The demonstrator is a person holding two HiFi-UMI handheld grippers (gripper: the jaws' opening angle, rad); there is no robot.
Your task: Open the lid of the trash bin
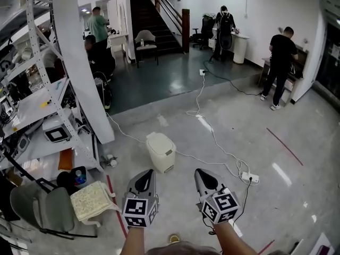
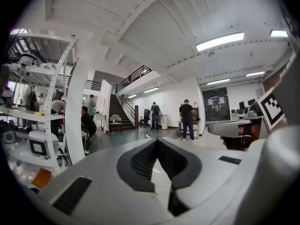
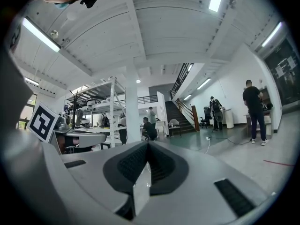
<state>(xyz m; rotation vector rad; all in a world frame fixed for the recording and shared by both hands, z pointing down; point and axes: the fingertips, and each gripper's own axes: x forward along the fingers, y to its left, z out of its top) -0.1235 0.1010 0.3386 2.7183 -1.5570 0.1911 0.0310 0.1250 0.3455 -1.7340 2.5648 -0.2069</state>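
Small cream plastic trash bin (image 1: 161, 152), lid down, stands on the pale floor at one o'clock from the nearer left tongs (image 1: 144, 175), ten o'clock from the right tongs (image 1: 204, 175). Both tongs closed, empty.

The left gripper (image 1: 147, 172) and right gripper (image 1: 198, 171) look alike: pale grey shells tapering to a point, lined inside with black ribbed pads (image 2: 143, 159). Each shell bears narrow black slots (image 2: 70, 195). Behind sits a cube (image 1: 139, 211) — white, with black square markers.
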